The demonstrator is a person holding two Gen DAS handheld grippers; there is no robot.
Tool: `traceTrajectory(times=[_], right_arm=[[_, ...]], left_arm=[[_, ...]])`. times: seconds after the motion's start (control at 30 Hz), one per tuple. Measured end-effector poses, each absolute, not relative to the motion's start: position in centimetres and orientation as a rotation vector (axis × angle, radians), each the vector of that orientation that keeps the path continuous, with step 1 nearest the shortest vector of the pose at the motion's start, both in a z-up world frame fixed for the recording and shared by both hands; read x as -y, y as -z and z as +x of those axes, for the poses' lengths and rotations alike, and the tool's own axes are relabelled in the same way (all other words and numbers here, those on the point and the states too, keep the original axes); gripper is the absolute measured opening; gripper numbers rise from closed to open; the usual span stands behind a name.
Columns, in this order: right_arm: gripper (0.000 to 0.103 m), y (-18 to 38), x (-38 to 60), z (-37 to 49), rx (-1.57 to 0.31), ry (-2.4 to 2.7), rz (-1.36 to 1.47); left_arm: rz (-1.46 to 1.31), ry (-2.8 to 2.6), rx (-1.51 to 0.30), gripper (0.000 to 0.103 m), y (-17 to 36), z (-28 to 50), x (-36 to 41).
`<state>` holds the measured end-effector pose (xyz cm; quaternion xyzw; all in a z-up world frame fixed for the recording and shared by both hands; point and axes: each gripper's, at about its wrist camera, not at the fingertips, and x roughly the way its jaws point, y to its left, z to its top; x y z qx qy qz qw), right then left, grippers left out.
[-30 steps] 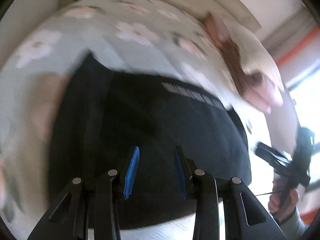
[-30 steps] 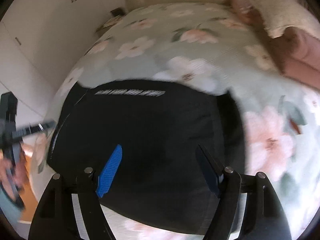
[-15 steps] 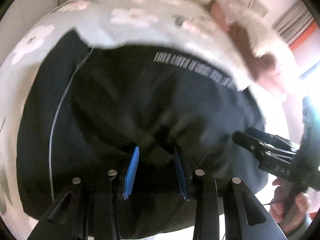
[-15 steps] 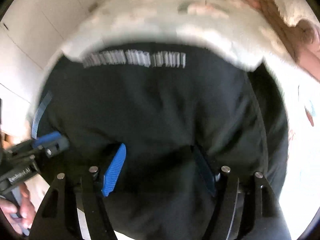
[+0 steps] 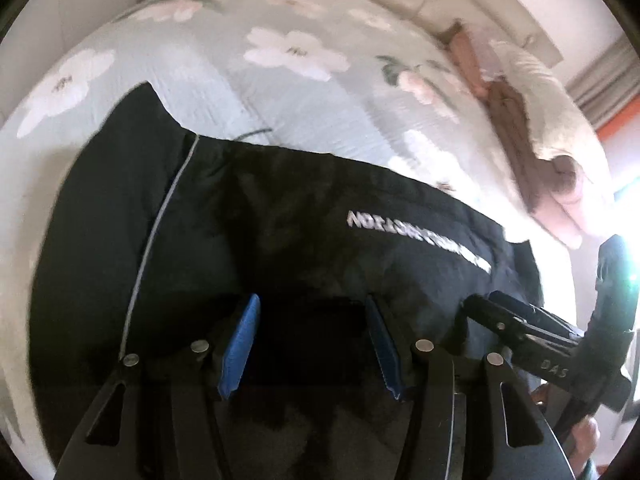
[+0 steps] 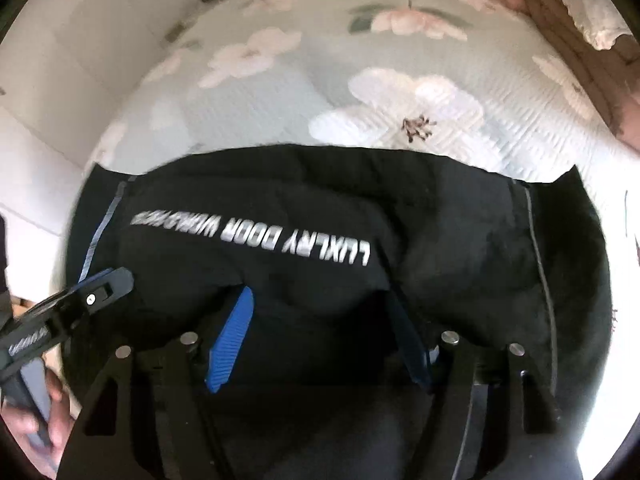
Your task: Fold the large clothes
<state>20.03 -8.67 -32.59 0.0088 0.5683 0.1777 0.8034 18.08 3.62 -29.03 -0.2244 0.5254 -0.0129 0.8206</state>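
Note:
A large black garment (image 5: 280, 232) with white lettering lies folded on the flowered bed; it also shows in the right wrist view (image 6: 320, 232). My left gripper (image 5: 312, 344) is open, its blue-padded jaws standing wide over the garment's near edge, with black fabric between them. My right gripper (image 6: 320, 340) is also open, jaws wide over the near edge of the same garment, a bulge of fabric between them. The right gripper shows at the right of the left wrist view (image 5: 532, 332); the left one shows at the left of the right wrist view (image 6: 80, 300).
The bed cover (image 5: 300, 92) is pale green with pink and white flowers. A brown and cream blanket (image 5: 532, 120) lies bunched at the far right of the bed. White cabinets (image 6: 80, 40) stand beyond the bed's left side.
Both grippers moved down and forward onto the garment's near edge. The left gripper's jaws have opened wider. The far folded edge with the lettering now lies flatter on the bed.

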Motion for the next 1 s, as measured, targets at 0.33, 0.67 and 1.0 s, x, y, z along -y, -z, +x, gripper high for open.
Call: traceTrajectory(times=[0.33,0.67,1.0], right_arm=[[0.072,32.1,12.2,8.1,-1.275,-0.402,-0.027],[0.072,34.0,12.9,7.9,-1.327,-0.400,0.042],[0.073,28.2,19.5,8.0,-1.198,-0.334,0.137]], left_arm=[[-0.498,-0.102,-1.164,0.056,29.5,5.6,-6.9],[-0.470,-0.067,-1.177,0.057,30.5,4.9,-7.0],[-0.689,-0.036,-1.058,0.071,25.1,3.3,-13.9]])
